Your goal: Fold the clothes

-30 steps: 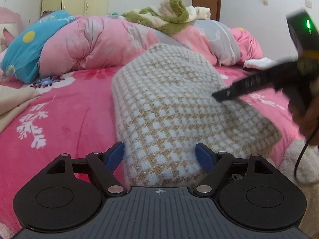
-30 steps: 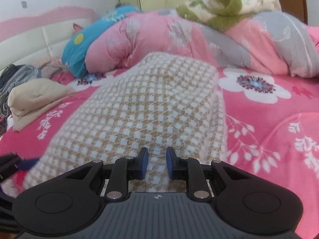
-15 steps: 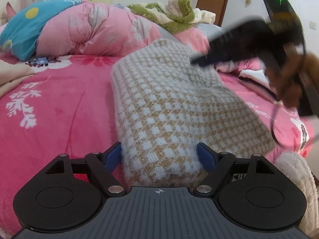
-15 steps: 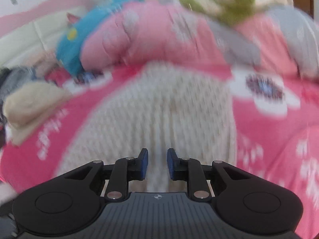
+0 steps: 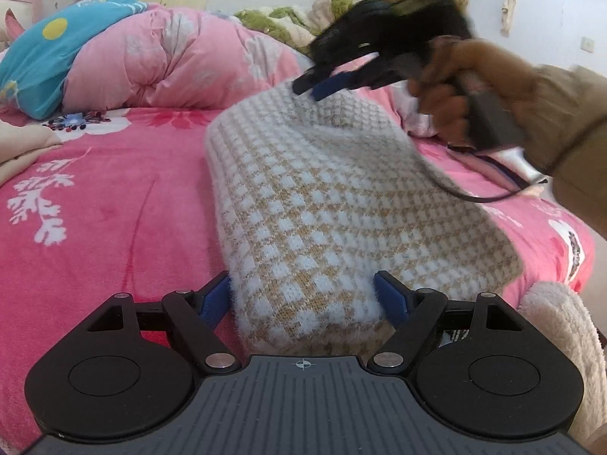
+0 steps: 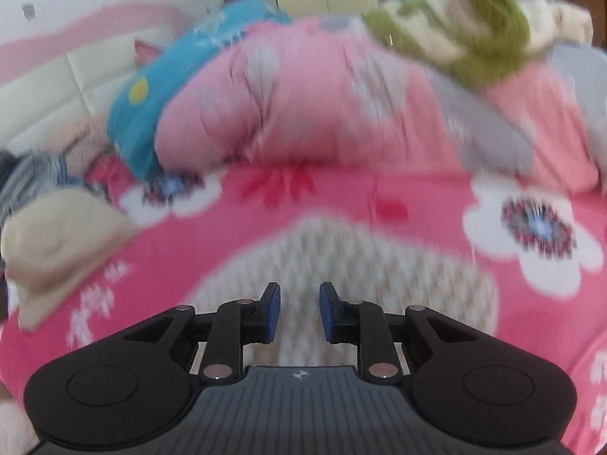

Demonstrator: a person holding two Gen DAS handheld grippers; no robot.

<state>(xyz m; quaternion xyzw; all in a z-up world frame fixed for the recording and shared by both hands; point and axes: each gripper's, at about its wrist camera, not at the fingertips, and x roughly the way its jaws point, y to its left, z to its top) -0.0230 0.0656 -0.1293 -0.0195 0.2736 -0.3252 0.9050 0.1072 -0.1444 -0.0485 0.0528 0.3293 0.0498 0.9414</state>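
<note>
The left tongs (image 5: pixel 303 295) stand wide around the near end of the folded beige-and-white checked knit sweater (image 5: pixel 322 204) at the pink floral bed's (image 5: pixel 106 220) near edge. The right tongs (image 6: pixel 299 313) hover over its far end, slightly parted and empty.

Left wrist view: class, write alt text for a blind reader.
A folded tan-and-white checked knit garment lies on a pink floral bedspread, its near end between the open left gripper. The hand-held right gripper hovers over its far end.
</note>
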